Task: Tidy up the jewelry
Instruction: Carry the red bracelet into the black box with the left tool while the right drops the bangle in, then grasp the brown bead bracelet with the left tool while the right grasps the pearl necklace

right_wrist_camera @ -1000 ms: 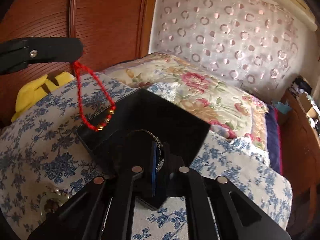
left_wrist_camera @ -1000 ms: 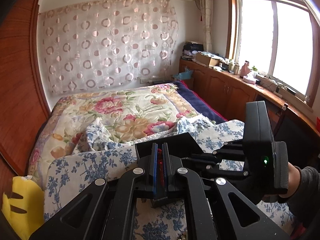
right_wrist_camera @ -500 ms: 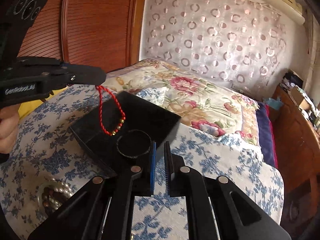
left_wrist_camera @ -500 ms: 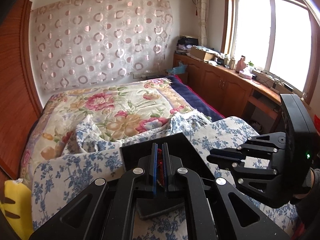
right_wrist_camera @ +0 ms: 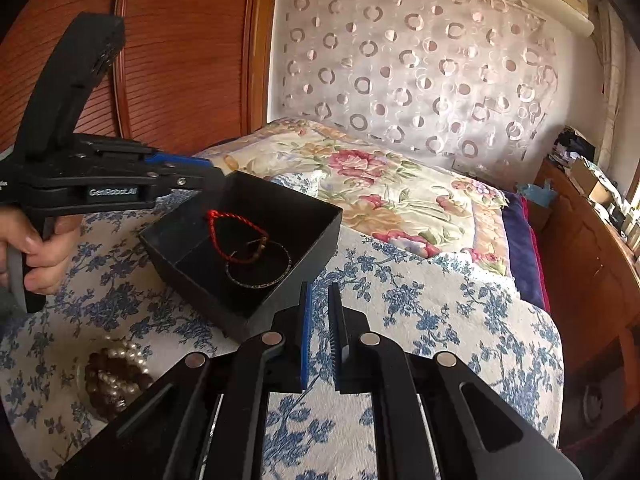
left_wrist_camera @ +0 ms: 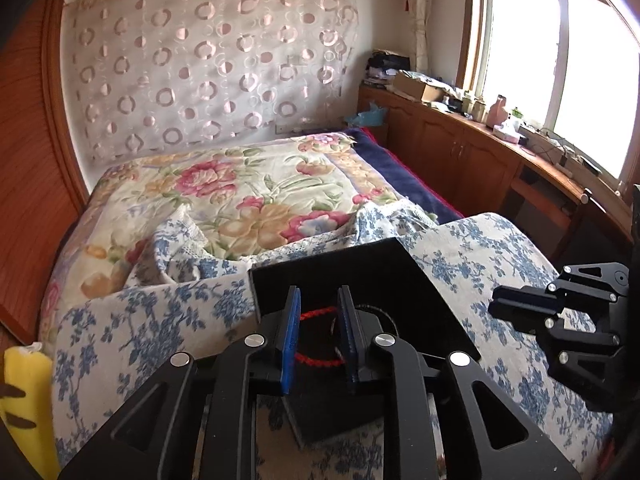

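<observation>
You have a bed under a floral quilt point(left_wrist_camera: 240, 196) filling the middle of the left wrist view, with a blue-flowered white cloth point(left_wrist_camera: 132, 332) spread over its near end. At twelve o'clock a sheer curtain with ring patterns point(left_wrist_camera: 208, 64) hangs on the wall. At two o'clock a bright window point(left_wrist_camera: 560, 64) stands above a long wooden cabinet point(left_wrist_camera: 460, 152) cluttered with boxes and bottles. At nine o'clock you see a reddish wood panel point(left_wrist_camera: 28, 160), and at seven o'clock a yellow plush toy point(left_wrist_camera: 28, 400)
</observation>
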The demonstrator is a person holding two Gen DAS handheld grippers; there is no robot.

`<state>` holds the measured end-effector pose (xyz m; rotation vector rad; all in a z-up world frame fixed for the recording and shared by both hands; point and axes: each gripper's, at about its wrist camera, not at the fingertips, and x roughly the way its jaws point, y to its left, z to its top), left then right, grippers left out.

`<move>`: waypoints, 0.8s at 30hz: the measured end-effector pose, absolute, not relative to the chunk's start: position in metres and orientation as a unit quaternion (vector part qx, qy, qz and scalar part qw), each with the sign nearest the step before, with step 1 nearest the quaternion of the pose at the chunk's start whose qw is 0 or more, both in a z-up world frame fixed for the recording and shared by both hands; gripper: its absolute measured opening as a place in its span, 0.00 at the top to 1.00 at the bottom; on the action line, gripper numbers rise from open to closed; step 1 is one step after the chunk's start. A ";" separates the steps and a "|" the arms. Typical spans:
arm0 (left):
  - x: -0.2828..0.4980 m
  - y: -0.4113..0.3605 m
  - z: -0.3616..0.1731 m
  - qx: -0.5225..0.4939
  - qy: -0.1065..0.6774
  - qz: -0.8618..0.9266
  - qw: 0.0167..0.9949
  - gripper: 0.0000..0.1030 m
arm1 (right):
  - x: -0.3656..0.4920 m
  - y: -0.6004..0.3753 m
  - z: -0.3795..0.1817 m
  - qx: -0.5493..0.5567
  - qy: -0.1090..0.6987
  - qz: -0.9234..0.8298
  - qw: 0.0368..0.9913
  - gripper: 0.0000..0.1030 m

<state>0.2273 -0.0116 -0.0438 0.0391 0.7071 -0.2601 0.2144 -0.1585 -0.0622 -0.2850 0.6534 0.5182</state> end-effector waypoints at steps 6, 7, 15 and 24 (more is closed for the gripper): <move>0.192 -0.009 -0.036 0.021 0.335 -0.127 0.933 0.75 | 0.189 -0.160 -0.058 -0.129 0.308 0.260 0.906 0.90; 0.186 -0.009 -0.036 0.022 0.335 -0.126 0.934 0.75 | 0.183 -0.159 -0.059 -0.130 0.308 0.263 0.905 0.90; 0.138 -0.009 -0.043 0.018 0.338 -0.133 0.932 0.75 | 0.157 -0.163 -0.063 -0.116 0.312 0.262 0.906 0.90; 0.097 -0.016 -0.059 0.012 0.348 -0.132 0.928 0.75 | 0.108 -0.183 -0.079 -0.094 0.330 0.256 0.904 0.90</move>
